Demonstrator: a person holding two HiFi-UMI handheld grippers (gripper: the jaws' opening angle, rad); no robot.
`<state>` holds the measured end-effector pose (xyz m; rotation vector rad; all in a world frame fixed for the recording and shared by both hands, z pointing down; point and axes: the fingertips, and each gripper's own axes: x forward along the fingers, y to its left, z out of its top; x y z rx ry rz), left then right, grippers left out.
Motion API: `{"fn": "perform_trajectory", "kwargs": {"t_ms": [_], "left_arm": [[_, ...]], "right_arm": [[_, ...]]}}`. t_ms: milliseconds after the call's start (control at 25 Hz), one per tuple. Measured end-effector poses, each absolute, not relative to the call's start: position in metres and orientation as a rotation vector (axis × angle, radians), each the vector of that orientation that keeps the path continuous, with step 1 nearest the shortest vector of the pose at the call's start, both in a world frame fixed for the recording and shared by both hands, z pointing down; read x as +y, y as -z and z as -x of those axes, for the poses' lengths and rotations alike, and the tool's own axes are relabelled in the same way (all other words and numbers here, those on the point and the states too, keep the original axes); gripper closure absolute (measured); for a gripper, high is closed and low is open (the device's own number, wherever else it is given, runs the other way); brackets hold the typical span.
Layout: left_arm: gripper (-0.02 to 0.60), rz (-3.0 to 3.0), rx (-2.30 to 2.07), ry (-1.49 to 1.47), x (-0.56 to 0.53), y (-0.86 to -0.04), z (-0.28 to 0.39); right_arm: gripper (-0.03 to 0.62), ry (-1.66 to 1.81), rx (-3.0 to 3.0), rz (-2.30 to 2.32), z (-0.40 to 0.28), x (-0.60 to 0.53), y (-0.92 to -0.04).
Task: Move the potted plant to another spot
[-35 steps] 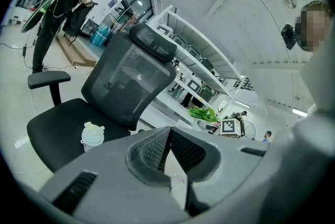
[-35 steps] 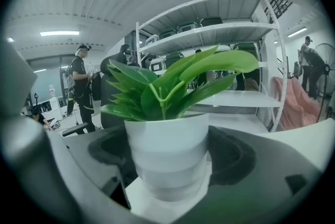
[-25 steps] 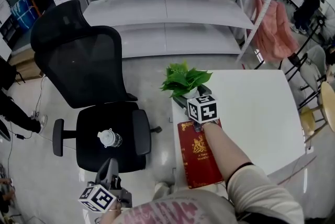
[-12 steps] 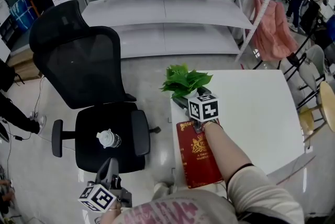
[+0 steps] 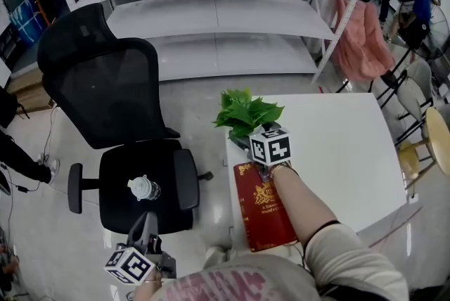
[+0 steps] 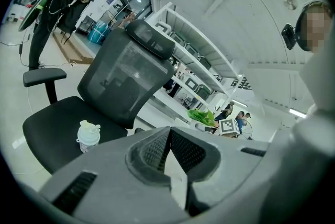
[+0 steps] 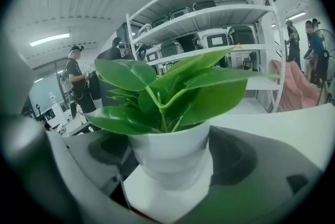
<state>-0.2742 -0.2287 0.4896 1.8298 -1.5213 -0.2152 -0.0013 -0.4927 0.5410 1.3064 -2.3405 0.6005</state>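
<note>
Head view: potted plant (image 5: 246, 113) stood near the left edge of the white table (image 5: 337, 145), just beyond a red book (image 5: 262, 207). The right gripper (image 5: 250, 137) was at the plant. The left gripper (image 5: 145, 226) hung low beside a black office chair (image 5: 105, 88) with a bottle (image 5: 143, 188) on its seat.
Left gripper view: jaws together, nothing between.
Right gripper view: jaws wide, clamped on the potted plant, which rested on the table.

Not much to read here tbh. The red book (image 5: 264, 215) on the white table (image 5: 351, 145) has gold lettering on its cover, way too small to make out. The marker cube (image 5: 271, 145) above it and the lower one (image 5: 131, 266) just show black-and-white square patterns.
</note>
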Motion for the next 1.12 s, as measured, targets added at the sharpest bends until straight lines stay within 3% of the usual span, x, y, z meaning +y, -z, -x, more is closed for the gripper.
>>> {"fn": "perform_trajectory", "kwargs": {"t_ms": [1120], "left_arm": [[0.578, -1.826, -1.549, 0.258, -0.222, -0.485, 0.278]], "right_arm": [[0.105, -0.467, -2.27, -1.234, 0.005, -0.471, -0.555]]}}
